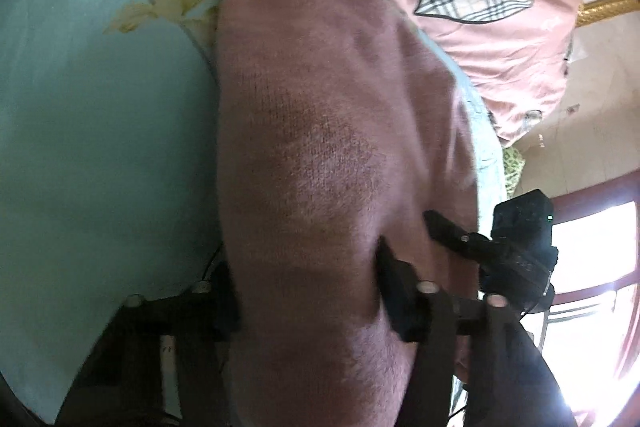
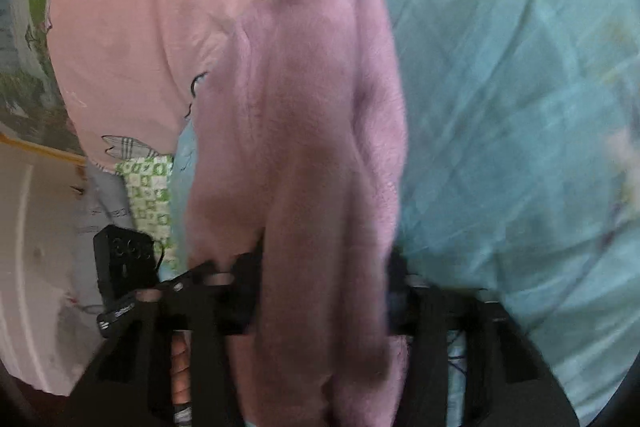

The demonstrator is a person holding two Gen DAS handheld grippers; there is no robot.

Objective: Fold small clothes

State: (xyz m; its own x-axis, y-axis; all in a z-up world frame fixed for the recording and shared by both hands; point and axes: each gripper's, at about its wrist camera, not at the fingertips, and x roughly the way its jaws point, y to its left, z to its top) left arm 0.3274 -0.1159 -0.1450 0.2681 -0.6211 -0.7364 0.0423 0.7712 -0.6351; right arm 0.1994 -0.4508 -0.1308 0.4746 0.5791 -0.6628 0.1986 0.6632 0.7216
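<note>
the pink knit sweater [image 1: 320, 147] runs lengthwise straight away from both jaws across the blue bed sheet [image 1: 80, 127] toward the pink quilt [image 1: 500, 39] at the bed's far edge, left hand-held gripper [image 1: 308, 307] and right hand-held gripper [image 2: 324, 299] each clamped on its near hem.

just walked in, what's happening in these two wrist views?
A person is folding a pink knit garment over a light blue floral bedsheet, one handheld gripper per hand. The left gripper and the right gripper each have a bunch of the knit between the fingers, gripping it at one end. The rest of the garment hangs or drapes forward toward the sheet. A pink quilt with plaid patches is piled behind. Both views are motion-blurred, so the fold is underway, not finished.
</note>
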